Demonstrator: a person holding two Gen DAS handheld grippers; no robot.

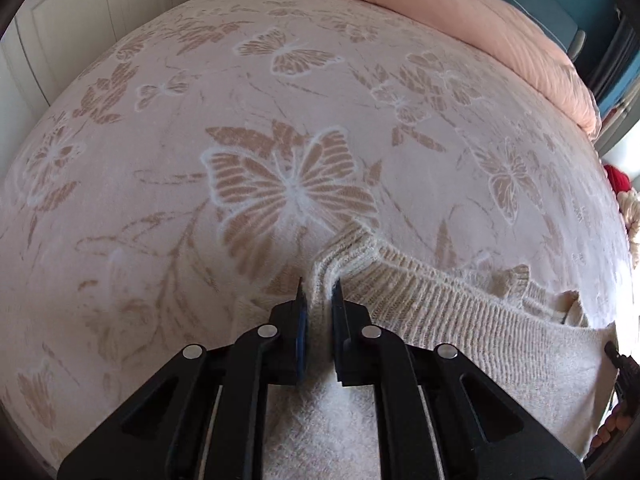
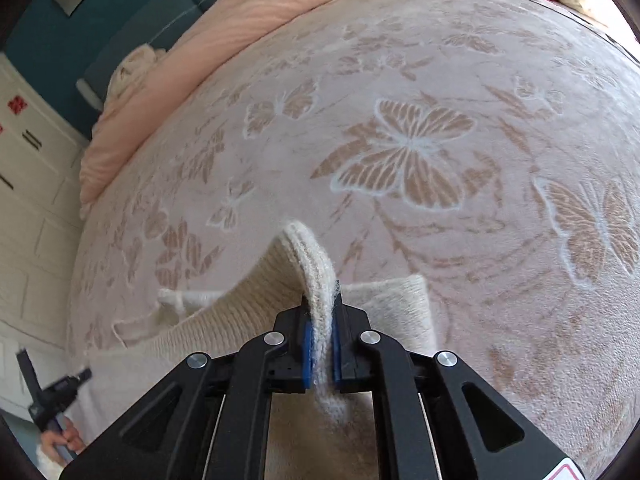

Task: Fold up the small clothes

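Note:
A cream knitted sweater lies on a pink bedspread with butterfly patterns. My left gripper is shut on the ribbed hem at one corner of the sweater, lifted slightly off the bed. My right gripper is shut on the other ribbed corner of the sweater, which arches up between its fingers. The hem stretches between the two grippers. The other gripper shows at the edge of each view: the right gripper's body at the right edge and the left gripper's body at the lower left.
A peach duvet is bunched along the far edge of the bed. A blue headboard and white cabinets stand behind. Red and cream knitwear lies at the bed's side.

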